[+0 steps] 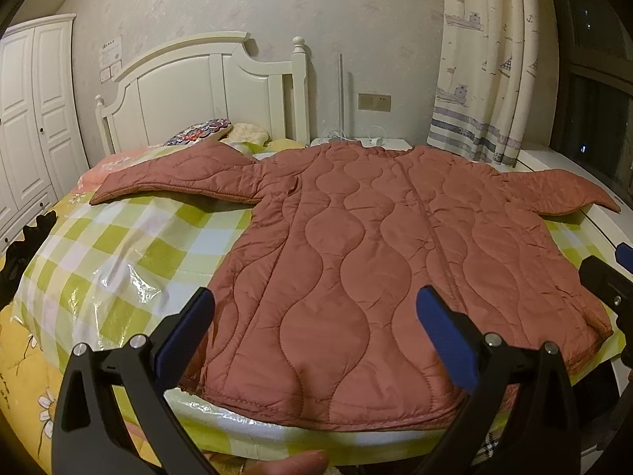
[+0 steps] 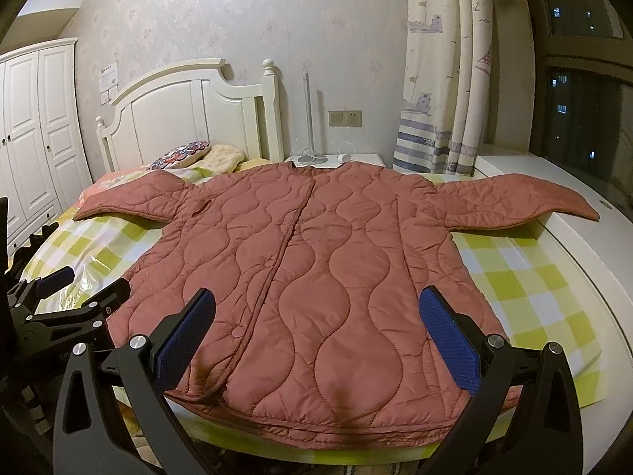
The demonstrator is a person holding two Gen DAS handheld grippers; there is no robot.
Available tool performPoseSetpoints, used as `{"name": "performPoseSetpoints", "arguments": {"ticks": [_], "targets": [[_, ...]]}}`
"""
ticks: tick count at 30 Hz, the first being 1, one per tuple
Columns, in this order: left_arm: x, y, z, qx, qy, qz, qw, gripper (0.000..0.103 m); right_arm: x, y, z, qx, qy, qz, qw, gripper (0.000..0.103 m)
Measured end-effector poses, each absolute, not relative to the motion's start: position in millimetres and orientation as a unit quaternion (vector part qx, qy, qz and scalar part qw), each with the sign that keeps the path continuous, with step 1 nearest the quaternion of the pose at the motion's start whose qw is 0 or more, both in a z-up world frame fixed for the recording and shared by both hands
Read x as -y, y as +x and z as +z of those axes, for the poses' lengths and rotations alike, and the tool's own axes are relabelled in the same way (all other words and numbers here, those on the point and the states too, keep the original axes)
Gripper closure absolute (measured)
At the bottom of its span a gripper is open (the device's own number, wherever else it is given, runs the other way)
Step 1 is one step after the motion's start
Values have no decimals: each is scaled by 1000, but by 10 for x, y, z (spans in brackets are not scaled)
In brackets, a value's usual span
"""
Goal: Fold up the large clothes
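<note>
A rust-red quilted jacket (image 1: pixel 376 245) lies flat and face up on the bed, both sleeves spread out sideways, hem toward me. It also shows in the right wrist view (image 2: pixel 316 277). My left gripper (image 1: pixel 316 308) is open, hovering above the hem near the jacket's left half, holding nothing. My right gripper (image 2: pixel 316 308) is open above the hem near the jacket's right half, also empty. The right gripper (image 1: pixel 609 277) shows at the right edge of the left wrist view; the left gripper (image 2: pixel 79 289) shows at the left of the right wrist view.
The bed has a green and white checked sheet (image 1: pixel 130 249) under clear plastic. Pillows (image 1: pixel 205 132) lie by the white headboard (image 1: pixel 198 91). A bedside table (image 2: pixel 336 160), a curtain (image 2: pixel 443 79), a white ledge (image 2: pixel 573 245) at right and a wardrobe (image 1: pixel 27 118) at left surround it.
</note>
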State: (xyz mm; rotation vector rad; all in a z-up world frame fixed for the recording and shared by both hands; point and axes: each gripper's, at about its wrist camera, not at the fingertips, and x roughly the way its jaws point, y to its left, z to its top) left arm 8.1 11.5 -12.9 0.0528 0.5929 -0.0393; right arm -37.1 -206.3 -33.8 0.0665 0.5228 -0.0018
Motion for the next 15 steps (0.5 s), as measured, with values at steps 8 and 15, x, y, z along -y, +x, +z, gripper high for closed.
{"name": "performPoseSetpoints", "arguments": {"ticks": [8,15], "targets": [[-168,88,-160,-300,20,-15,954,2,2030,-350,-364,-266,35,1,963,4],[-209,134,-217,-311,16,-13,950,2,2009,-329,-393,-275,35,1,961,4]]}}
